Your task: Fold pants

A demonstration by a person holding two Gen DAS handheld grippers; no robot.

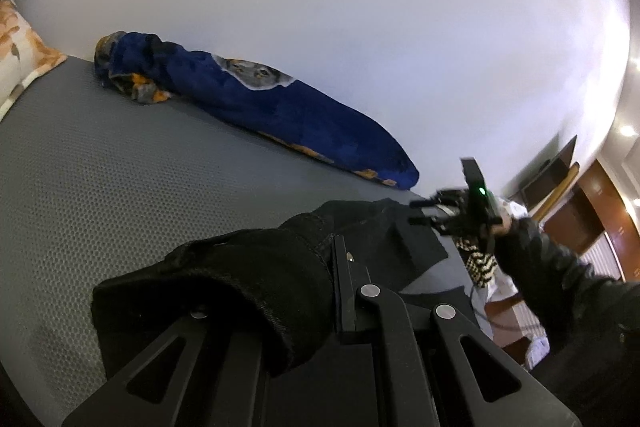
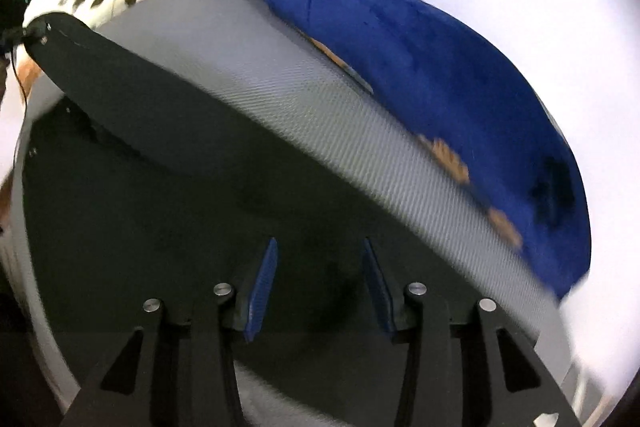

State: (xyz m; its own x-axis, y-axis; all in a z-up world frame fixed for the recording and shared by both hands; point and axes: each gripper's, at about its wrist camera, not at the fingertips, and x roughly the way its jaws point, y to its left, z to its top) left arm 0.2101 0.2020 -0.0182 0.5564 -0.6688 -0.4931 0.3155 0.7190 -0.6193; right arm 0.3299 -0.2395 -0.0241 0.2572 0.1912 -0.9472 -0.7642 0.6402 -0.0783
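Pants [image 1: 248, 291]: black, thick fabric with a napped, slightly fuzzy surface and a stitched hem. In the left wrist view a bulky fold lies bunched over the left gripper [image 1: 340, 291]; its fingers stand closed together on the cloth. In the right wrist view the pants [image 2: 168, 131] spread as a broad, smooth, dark sheet across the mattress [image 2: 304, 99], with one long rounded edge running up to the far left.

Right gripper [image 2: 318, 291]: jaws parted wide, blue ribbed pads [image 2: 260, 299] facing each other, nothing between them; it hangs above the dark fabric. From the left wrist view the right gripper [image 1: 424, 211] appears beyond the fold, showing a green light.

Surface: grey mattress [image 1: 100, 187] with a fine honeycomb mesh texture. A rolled blue plush blanket [image 1: 280, 107] with orange patches lies along a plain white wall [image 1: 360, 7]. A floral pillow [image 1: 20, 59], cream and orange, sits at the far end.
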